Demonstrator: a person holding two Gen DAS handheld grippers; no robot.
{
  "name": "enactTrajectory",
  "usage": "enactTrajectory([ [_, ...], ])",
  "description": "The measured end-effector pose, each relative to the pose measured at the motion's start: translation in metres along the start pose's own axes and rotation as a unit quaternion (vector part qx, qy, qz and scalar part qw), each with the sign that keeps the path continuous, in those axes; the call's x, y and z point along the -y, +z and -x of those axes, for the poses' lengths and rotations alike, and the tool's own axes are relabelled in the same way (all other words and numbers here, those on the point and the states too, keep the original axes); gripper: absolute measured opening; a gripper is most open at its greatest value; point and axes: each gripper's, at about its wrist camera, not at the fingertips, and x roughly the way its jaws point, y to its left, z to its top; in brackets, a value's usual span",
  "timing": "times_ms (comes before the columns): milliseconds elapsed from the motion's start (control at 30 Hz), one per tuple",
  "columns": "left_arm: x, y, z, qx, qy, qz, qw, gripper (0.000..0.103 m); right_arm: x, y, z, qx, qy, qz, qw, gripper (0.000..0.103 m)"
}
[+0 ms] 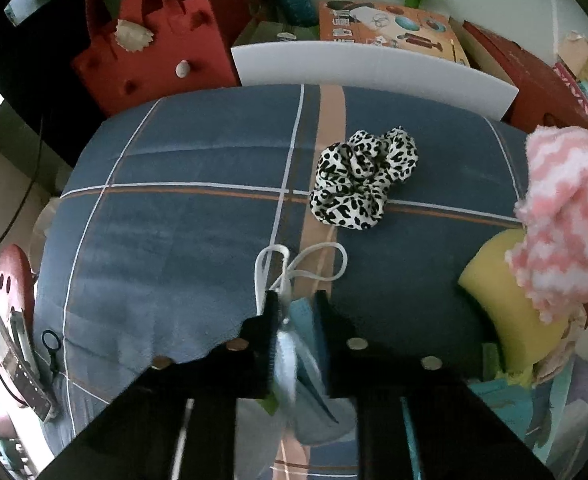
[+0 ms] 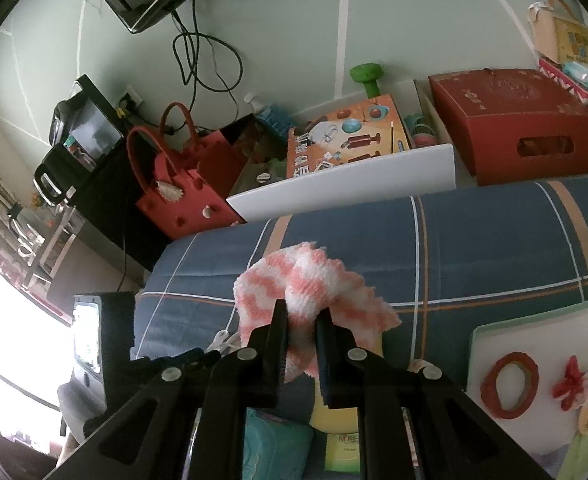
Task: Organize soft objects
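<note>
My left gripper (image 1: 297, 300) is shut on a light blue face mask (image 1: 294, 344); its white ear loops (image 1: 306, 268) lie on the blue plaid bedding (image 1: 173, 208). A black-and-white leopard scrunchie (image 1: 364, 176) lies on the bedding beyond the fingertips. My right gripper (image 2: 302, 316) is shut on a fluffy pink-and-white sock (image 2: 310, 288), held above the bedding (image 2: 474, 240). The sock also shows at the right edge of the left wrist view (image 1: 566, 216). A yellow sponge (image 1: 510, 300) lies under it.
A red felt bag (image 1: 149, 52), a white board (image 1: 374, 72), an orange toy box (image 1: 390, 28) and a red box (image 2: 514, 120) stand past the bed's far edge. A white tray (image 2: 534, 360) with a red ring and hair clips sits at the right. Teal packets (image 2: 273, 448) lie below.
</note>
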Motion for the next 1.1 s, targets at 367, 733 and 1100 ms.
enactTrajectory([
  [367,-0.006,0.001,0.005,0.022,-0.023,0.023,0.9992,0.005,0.001,0.000,0.002,0.003,0.000,-0.004,1.000,0.014],
  [733,-0.011,0.005,0.020,0.049,-0.041,0.038,0.9972,0.002,0.002,0.001,0.003,0.002,0.000,-0.004,1.000,0.014],
  [1100,-0.016,0.007,0.047,0.090,-0.063,0.049,0.9927,0.002,0.002,0.002,0.008,0.008,0.000,-0.004,1.000,0.014],
])
